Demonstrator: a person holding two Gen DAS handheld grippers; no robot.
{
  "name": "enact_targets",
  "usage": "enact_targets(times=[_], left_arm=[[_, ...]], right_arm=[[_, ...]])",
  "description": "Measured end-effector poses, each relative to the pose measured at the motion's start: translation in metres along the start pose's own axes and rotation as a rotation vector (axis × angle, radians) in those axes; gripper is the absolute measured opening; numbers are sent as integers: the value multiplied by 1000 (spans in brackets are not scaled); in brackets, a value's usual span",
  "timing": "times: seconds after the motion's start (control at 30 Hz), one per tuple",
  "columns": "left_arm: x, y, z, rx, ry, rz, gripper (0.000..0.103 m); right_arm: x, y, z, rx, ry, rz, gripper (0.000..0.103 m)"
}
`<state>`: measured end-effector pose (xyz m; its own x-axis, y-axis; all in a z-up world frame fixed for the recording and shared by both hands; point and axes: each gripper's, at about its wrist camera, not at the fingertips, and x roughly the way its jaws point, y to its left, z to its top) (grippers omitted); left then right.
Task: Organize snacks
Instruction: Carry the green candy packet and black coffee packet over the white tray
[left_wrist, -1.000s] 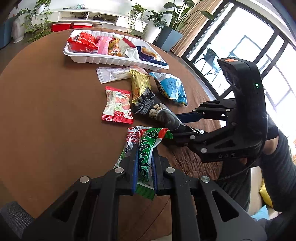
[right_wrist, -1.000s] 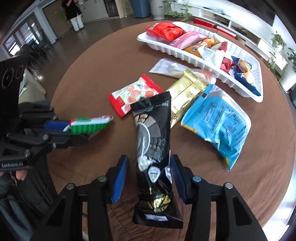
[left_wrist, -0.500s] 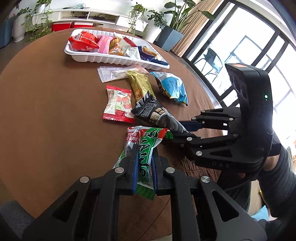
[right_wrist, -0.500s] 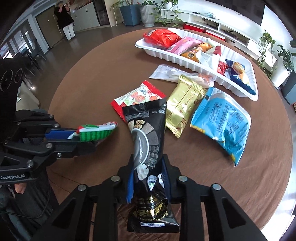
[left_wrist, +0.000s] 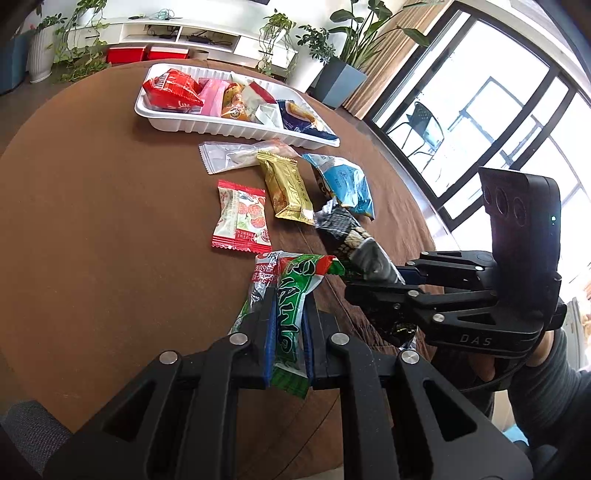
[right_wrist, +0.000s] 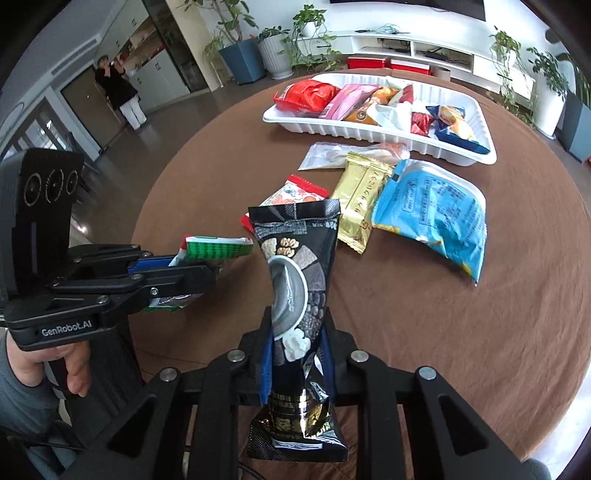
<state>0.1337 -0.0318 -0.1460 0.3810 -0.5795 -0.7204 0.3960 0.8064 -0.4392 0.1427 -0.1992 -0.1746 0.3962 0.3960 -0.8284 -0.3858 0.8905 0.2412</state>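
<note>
Black glossy snack pouch (right_wrist: 297, 280), printed with a bowl and grains, pinched low between the still-closing jaws of the right hand-held gripper (right_wrist: 295, 363); long axis points toward the white tray (right_wrist: 373, 133). Left hand-held gripper (left_wrist: 288, 345) clamps a green packet (left_wrist: 291, 314).

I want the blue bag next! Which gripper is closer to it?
Right. The right gripper, closing on a black packet, sits just in front of the blue bag. The left gripper, holding a green packet, is farther off.
</note>
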Motion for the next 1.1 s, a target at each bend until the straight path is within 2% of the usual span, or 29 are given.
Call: enact_targets(times=[0.3, 0.57, 0.87, 1.1], left_arm=[[-16, 11, 16, -24, -46, 0, 11], [-38, 25, 54, -22, -115, 25, 11], [-53, 32, 125, 13, -179, 54, 11], [-46, 26, 184, 52, -201, 71, 11]], right_arm=[[-24, -30, -1, 120, -84, 27, 23], [-59, -76, 13, 239, -180, -24, 23], [-101, -106, 62, 255, -289, -79, 23], [-106, -105, 117, 225, -336, -59, 23]])
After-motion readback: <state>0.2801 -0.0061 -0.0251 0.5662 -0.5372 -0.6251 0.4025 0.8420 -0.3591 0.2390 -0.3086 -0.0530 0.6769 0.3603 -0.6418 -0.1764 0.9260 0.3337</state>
